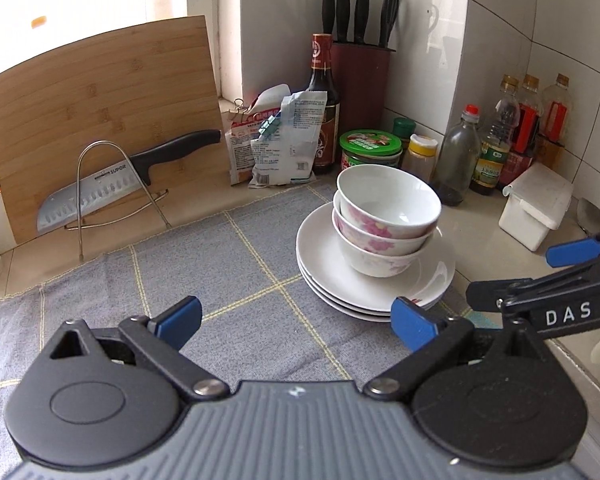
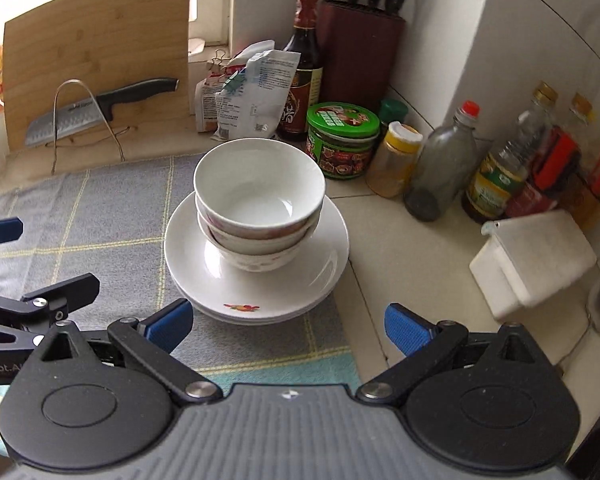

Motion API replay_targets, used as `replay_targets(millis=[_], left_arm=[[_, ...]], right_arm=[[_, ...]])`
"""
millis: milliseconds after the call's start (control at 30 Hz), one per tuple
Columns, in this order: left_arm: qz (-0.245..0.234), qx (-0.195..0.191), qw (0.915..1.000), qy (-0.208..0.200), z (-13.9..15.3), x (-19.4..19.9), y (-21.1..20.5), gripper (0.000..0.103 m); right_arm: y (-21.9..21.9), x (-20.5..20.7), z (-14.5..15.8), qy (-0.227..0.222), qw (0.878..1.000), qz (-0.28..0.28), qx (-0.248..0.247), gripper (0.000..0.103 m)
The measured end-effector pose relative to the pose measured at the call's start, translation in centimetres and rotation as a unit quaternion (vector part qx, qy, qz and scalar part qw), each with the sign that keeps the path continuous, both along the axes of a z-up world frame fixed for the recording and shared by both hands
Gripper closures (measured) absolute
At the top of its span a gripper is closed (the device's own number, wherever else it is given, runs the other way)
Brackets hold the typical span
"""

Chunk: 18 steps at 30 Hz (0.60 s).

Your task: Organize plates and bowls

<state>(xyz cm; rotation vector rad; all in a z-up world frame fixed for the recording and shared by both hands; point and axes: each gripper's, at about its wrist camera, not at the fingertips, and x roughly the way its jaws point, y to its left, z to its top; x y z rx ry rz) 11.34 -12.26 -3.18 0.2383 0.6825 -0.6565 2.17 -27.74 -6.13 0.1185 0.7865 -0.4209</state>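
Bowls [image 2: 259, 204] stacked on plates [image 2: 256, 276], both tongs [image 1: 296, 322] [image 2: 288, 326] spread wide, hovering nearby

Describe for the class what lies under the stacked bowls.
Three nested bowls sit on stacked white plates, which rest on a grey checked cloth. The plates' centres are covered.

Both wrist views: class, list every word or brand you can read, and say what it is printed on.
"SUPOR": on the knife blade.
"DAS": on the right gripper.
"Robot.A", cut off by the edge: on the left gripper.
Too small or blurred to read: the bags, dark bottle, green-lidded jar and oil bottles.
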Motion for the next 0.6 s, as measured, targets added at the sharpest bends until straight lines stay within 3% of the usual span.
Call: replay_targets(millis=[200,600], left_arm=[[0.005,-0.002,0.9999,-0.012,1.2,-1.3,0.8,0.002],[0.013,-0.004,0.9996,-0.026,2.3,-2.2,1.3,0.002]], right_arm=[[1.3,-2.6,0.0,-0.021,0.999,-0.028,0.011,0.0],[1.9,-3.5,0.8,-0.052,0.998,-0.037,0.014,0.0]])
